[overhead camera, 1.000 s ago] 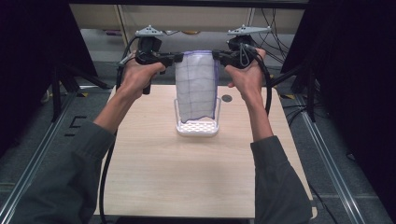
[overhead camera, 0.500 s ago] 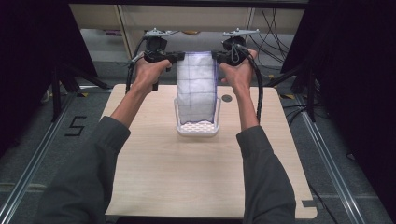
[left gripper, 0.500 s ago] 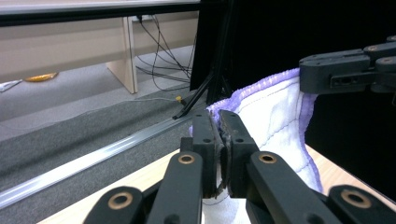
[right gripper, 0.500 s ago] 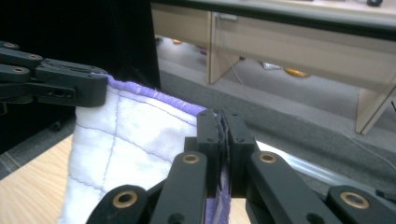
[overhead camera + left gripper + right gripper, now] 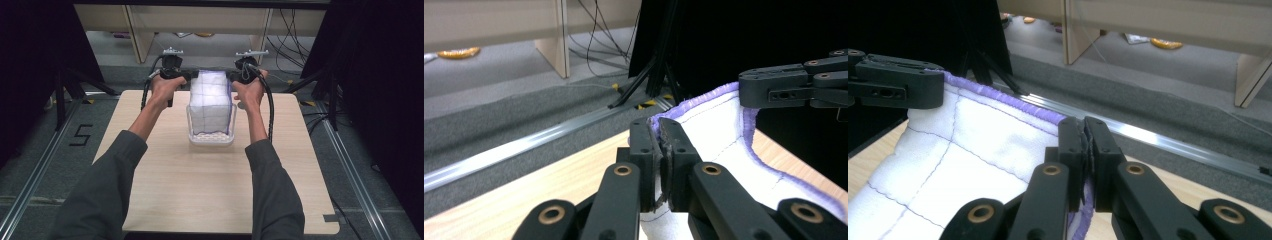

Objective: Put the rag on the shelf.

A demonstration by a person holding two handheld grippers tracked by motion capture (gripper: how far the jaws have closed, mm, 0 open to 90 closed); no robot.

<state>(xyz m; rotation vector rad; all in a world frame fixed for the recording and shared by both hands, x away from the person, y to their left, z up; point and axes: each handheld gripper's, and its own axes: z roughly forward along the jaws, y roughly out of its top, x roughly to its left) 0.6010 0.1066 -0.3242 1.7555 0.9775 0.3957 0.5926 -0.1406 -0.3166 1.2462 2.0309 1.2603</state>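
From the high view, you hold the white cloth (image 5: 211, 102) stretched between your left gripper (image 5: 181, 76) and right gripper (image 5: 235, 76) over the white basket (image 5: 210, 139) near the table's (image 5: 165, 190) far edge. In the left gripper view, your jaws are clenched on the cloth's purple-edged corner. In the right gripper view, they pinch the other corner.
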